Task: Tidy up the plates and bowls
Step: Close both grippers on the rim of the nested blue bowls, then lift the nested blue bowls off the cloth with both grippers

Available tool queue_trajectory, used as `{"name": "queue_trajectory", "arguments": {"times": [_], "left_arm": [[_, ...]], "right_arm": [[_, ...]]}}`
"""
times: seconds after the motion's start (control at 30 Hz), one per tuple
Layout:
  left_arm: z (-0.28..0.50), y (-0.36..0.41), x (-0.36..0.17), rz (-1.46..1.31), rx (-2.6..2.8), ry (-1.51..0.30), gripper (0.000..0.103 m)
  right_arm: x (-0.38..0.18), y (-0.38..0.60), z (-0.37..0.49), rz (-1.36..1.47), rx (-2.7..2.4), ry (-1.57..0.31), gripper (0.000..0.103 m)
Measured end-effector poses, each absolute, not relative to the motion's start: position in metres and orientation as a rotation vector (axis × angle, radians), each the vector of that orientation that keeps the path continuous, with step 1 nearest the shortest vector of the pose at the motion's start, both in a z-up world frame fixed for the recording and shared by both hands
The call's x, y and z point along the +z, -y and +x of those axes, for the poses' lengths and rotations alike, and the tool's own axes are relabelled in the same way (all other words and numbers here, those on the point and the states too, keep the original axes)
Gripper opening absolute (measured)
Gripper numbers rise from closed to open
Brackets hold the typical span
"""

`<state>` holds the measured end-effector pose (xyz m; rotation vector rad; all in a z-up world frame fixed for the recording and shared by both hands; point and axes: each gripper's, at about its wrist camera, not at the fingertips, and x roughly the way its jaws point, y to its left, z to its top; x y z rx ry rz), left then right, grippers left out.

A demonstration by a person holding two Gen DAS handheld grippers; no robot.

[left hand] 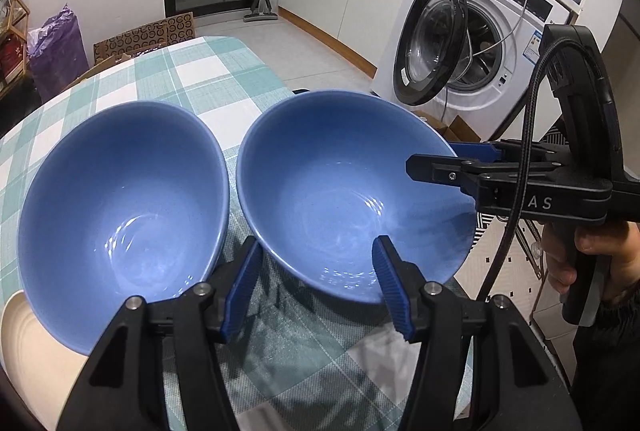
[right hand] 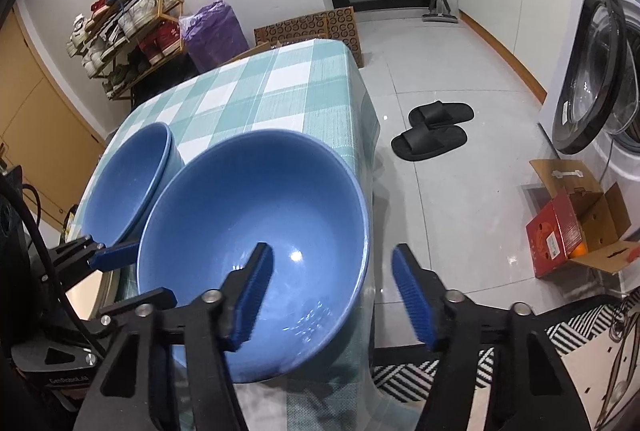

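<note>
Two blue bowls stand side by side on the checked tablecloth. In the left wrist view the left bowl (left hand: 120,199) rests partly on a cream plate (left hand: 36,359); the right bowl (left hand: 344,191) sits at the table's right edge. My left gripper (left hand: 318,287) is open, its fingers straddling the right bowl's near rim. My right gripper (right hand: 332,295) is open, its fingers straddling the right rim of the same bowl (right hand: 256,247); it also shows in the left wrist view (left hand: 460,161). In the right wrist view the far bowl (right hand: 124,179) looks like two nested bowls.
The table (right hand: 280,83) ends just right of the near bowl. Beyond it are the tiled floor, black slippers (right hand: 436,131), a cardboard box (right hand: 576,223), and a washing machine (left hand: 472,43) with its door open. A shoe rack (right hand: 124,31) stands at the back.
</note>
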<state>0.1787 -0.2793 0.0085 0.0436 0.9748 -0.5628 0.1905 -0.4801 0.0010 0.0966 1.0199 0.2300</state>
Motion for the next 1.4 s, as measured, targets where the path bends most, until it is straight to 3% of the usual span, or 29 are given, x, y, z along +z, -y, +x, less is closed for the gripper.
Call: {"name": "queue_trajectory", "arguments": {"times": [0.17,0.37,0.5,1.4], "left_arm": [[0.179,0.278,0.008,0.043,-0.555,-0.973,0.051],[0.181,0.277,0.007,0.054,-0.546,-0.970,0.042],[0.181,0.276,0.008,0.052,-0.552,-0.971,0.040],[0.174,0.275,0.016,0.050,-0.586,-0.933,0.040]], "right_arm": [[0.000,0.477,0.192,0.072,0.251,-1.023,0.045],[-0.001,0.475,0.190,0.046,0.245,-1.015,0.042],[0.000,0.476,0.187,0.043,0.231,-1.003,0.038],[0.011,0.484,0.168,0.049,0.207,-0.968,0.038]]}}
